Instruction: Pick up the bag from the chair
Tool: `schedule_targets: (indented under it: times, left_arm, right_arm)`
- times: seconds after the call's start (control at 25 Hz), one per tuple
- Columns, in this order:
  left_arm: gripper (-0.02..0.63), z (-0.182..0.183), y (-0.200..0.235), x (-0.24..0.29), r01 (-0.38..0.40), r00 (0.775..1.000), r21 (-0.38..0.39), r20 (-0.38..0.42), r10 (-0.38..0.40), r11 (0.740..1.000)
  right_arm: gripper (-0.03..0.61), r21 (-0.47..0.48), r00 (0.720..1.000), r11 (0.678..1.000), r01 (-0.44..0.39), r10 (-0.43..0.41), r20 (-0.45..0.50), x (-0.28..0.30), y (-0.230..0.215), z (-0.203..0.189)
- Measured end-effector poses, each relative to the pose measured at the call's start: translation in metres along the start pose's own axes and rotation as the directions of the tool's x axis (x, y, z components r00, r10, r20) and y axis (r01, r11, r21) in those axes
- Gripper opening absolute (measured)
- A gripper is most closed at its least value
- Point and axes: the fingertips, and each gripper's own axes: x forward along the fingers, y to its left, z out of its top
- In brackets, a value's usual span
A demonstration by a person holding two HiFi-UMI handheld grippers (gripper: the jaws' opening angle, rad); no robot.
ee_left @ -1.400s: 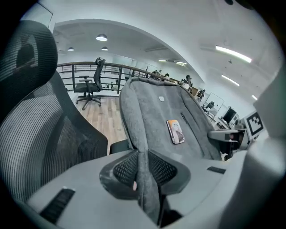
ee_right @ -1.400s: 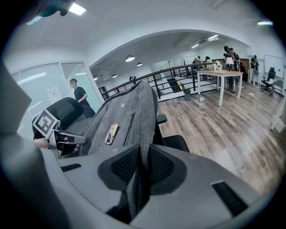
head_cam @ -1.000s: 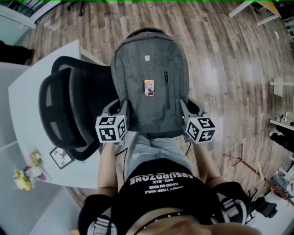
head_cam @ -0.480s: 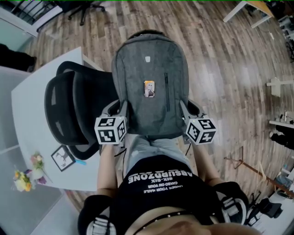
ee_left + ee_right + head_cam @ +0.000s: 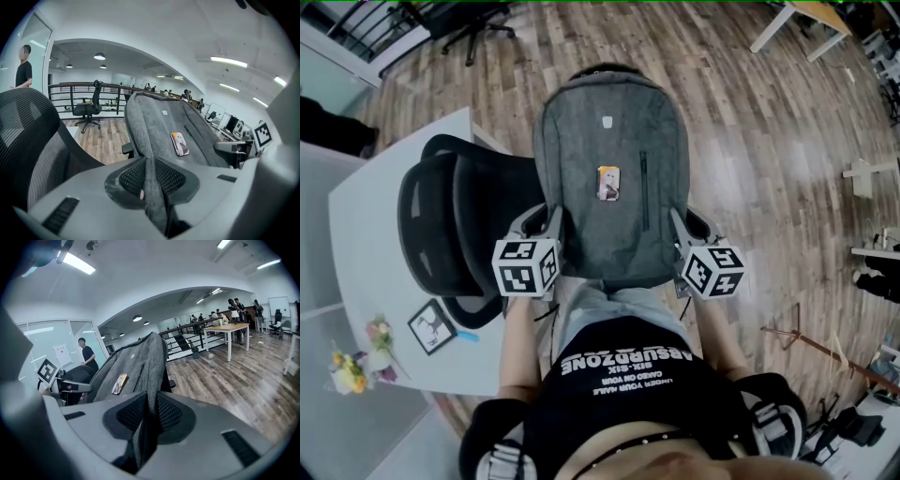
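Bag (image 5: 609,178) hung at frame centre, its side edges clamped tight by the left hand-held gripper (image 5: 550,218) and right hand-held gripper (image 5: 677,221). Lifting looked under way; next, a level carry clear of the chair (image 5: 427,234) at left.

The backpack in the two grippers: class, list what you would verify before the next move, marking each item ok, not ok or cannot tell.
1. Left gripper shut on the backpack side fabric: ok, fabric is pinched between its pads.
2. Right gripper shut on the opposite side: ok.
3. Both grips level with each other in the head view: ok.
4. Backpack free of the chair: cannot tell; their outlines overlap in the head view.
5. Card on the backpack's front firmly fixed: cannot tell.
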Motion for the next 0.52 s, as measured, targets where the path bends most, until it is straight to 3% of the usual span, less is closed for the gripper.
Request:
schedule_targets:
  times: [0.52]
  left_arm:
    - [0.076,-0.0050,-0.0009,0.0007,0.012,1.000,0.007,-0.003,-0.012,1.000]
  right_arm:
    - [0.074,0.001,1.000,1.000,0.013,-0.013,0.005,0.0002,-0.0002,-0.0067]
